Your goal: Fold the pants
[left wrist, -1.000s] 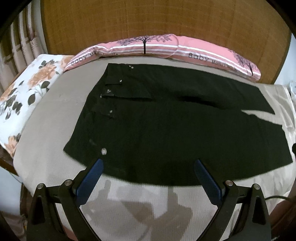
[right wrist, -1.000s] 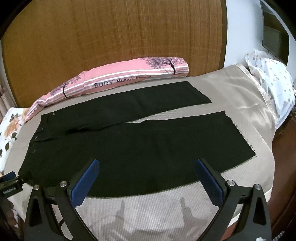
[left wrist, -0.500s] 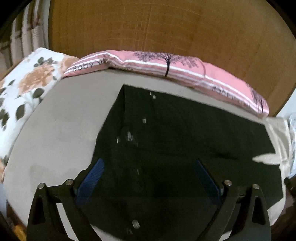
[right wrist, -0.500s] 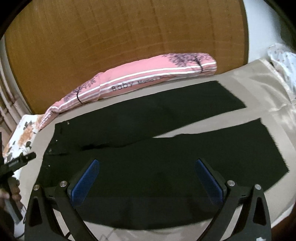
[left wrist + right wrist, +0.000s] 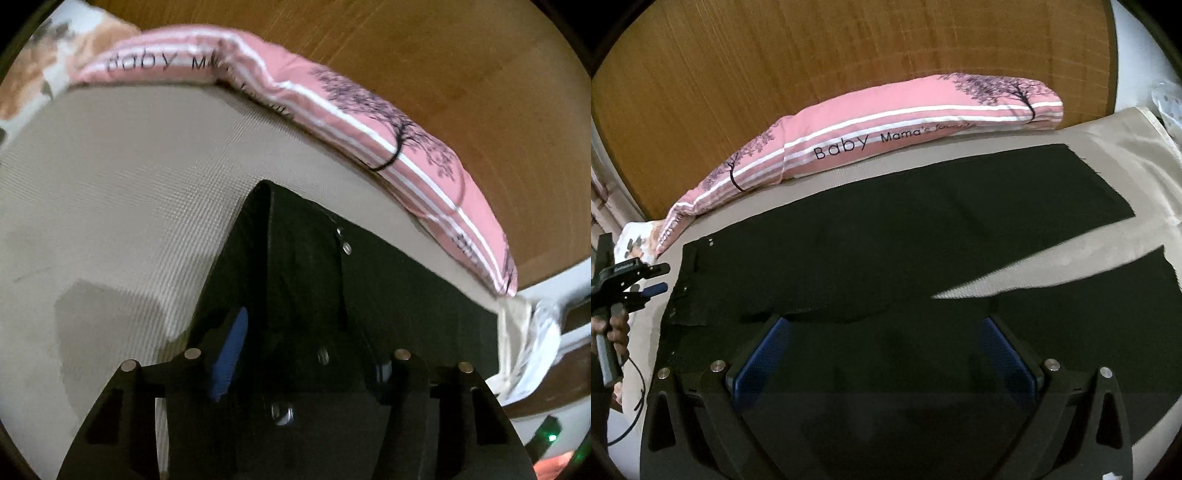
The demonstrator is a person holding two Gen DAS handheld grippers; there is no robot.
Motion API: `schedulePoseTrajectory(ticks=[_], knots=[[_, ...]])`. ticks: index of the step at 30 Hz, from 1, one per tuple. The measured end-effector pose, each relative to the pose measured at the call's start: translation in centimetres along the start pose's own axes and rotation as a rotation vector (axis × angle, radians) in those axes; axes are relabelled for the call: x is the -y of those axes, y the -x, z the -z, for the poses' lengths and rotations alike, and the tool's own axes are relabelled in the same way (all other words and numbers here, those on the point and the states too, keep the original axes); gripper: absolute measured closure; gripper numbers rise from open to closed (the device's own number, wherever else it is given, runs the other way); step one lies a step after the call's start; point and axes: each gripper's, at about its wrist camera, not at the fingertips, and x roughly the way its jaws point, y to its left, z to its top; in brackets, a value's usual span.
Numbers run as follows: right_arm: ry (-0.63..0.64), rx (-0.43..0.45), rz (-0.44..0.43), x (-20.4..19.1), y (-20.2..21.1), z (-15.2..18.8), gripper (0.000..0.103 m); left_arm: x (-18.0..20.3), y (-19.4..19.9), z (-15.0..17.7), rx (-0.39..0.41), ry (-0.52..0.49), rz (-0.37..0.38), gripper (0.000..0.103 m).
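Pants lie flat and unfolded on the bed, legs splayed apart, waistband toward the left gripper; no fold made yet, all folding remains. Left jaws closing, waistband cloth between them, grip not confirmed; right gripper has jaws wide apart over the near leg, nothing held. Pink pillow beyond the pants.

wall: wood-grain headboard panel
bed: beige sheet
bolster: pink striped bolster along the headboard
light: dim, warm
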Motion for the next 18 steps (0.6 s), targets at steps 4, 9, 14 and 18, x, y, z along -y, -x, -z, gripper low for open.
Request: schedulePoseTrajectory(ticks=[4,9,14,18], knots=[[0.010,-0.017,0.003,-0.7,-2.0,-1.0,0.000,-1.6,-1.9,-1.6,-0.030,0.039,0.031,0.049],[0.036,-0.020,0.007,-1.6,-4.1,-2.2,0.000,-2.0,-2.8,-3.2,-0.045,0.036,0.096,0.067],[0.067,-0.027,0.005,-2.7,-6.2,-2.9,0.000,-1.4,-3.6,-4.8,-0.089,0.024,0.153,0.086],[0.082,-0.034,-0.002,-3.1,-7.3,-3.2,0.000,-0.9,-3.9,-5.5,-0.088,0.001,0.166,0.087]])
